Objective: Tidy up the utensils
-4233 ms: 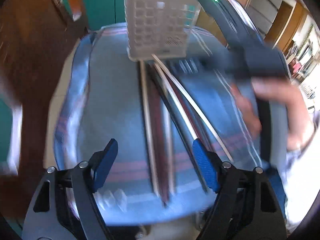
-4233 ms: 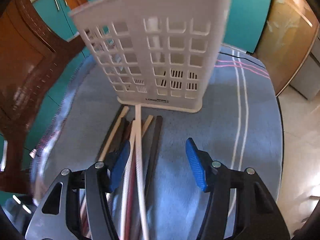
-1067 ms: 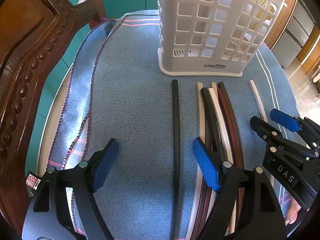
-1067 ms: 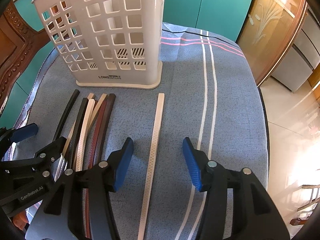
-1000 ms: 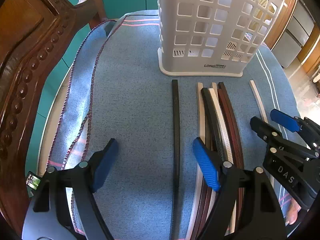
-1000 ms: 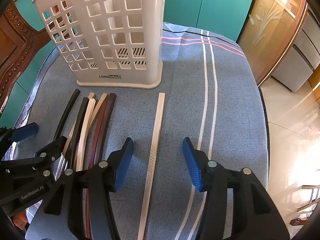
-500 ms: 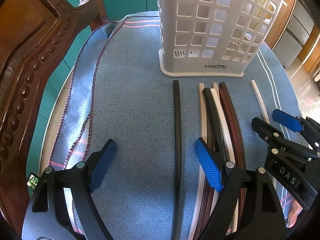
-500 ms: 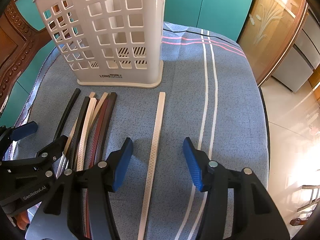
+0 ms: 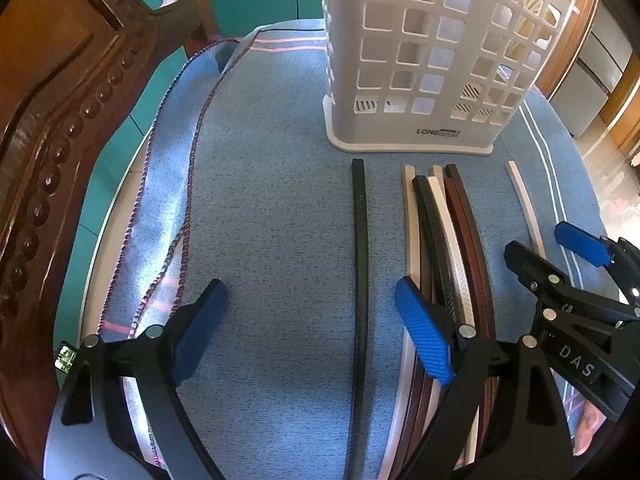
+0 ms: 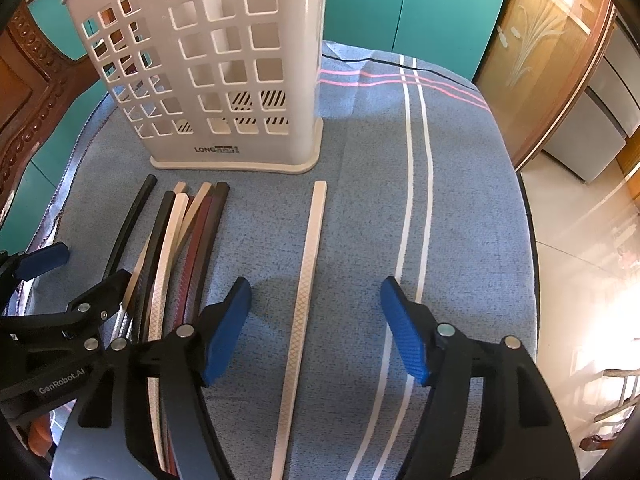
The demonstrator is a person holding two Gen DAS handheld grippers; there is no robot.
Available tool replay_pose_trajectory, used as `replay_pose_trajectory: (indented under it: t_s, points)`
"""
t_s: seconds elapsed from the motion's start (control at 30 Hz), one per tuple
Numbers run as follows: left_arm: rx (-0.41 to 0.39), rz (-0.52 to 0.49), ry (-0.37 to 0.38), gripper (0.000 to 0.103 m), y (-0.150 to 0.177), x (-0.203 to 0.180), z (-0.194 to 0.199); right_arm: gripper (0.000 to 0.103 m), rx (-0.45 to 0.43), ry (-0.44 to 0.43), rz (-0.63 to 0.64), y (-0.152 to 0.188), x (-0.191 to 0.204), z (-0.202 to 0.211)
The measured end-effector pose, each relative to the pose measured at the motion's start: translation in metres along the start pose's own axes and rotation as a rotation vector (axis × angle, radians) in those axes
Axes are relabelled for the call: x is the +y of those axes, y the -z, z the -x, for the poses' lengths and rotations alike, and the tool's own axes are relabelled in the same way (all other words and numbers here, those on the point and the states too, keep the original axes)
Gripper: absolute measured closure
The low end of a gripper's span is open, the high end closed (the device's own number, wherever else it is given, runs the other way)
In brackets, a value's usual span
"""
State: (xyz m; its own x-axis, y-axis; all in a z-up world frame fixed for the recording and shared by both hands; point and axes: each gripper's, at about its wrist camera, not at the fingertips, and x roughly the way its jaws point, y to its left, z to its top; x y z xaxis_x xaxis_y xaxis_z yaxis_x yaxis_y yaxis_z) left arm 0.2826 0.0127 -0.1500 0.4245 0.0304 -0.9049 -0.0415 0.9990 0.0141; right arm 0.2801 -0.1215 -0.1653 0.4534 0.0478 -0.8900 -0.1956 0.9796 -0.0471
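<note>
A white slotted utensil basket (image 9: 420,60) (image 10: 224,60) stands upright at the back of the blue cloth. In front of it lies a bundle of black, white and brown chopsticks (image 9: 444,240) (image 10: 176,240). One black chopstick (image 9: 360,260) lies apart on the cloth between the jaws of my left gripper (image 9: 312,320), which are opening and do not touch it. One white chopstick (image 10: 308,280) (image 9: 524,204) lies between the jaws of my right gripper (image 10: 316,316) (image 9: 548,246), also opening, pads off it. The left gripper (image 10: 80,270) shows at the right wrist view's left edge.
The blue striped cloth (image 9: 260,200) (image 10: 460,200) covers a round table whose edge drops to the floor (image 10: 532,220) on the right. A carved wooden chair back (image 9: 48,120) rises close on the left. Teal cabinet doors (image 10: 400,8) stand behind the basket.
Both grippers' jaws have spread wider, the right one more. Earlier the chopsticks lay in one bundle; now a black one and a white one lie apart from it.
</note>
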Motion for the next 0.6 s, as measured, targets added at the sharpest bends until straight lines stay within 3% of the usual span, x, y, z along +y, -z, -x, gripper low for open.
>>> replay_pose_trajectory:
  t_s: [0.3, 0.43, 0.6]
  points:
    - [-0.001, -0.013, -0.001, 0.02, 0.001, -0.005, 0.002, 0.041, -0.003, -0.012, 0.009, 0.002, 0.004, 0.002]
    - [-0.004, -0.021, 0.025, 0.032, 0.002, -0.007, 0.005, 0.047, -0.004, -0.022, 0.019, 0.003, 0.01, 0.004]
    - [-0.011, -0.042, 0.047, 0.043, 0.003, -0.016, 0.008, 0.08, -0.012, -0.04, 0.033, 0.004, 0.018, 0.009]
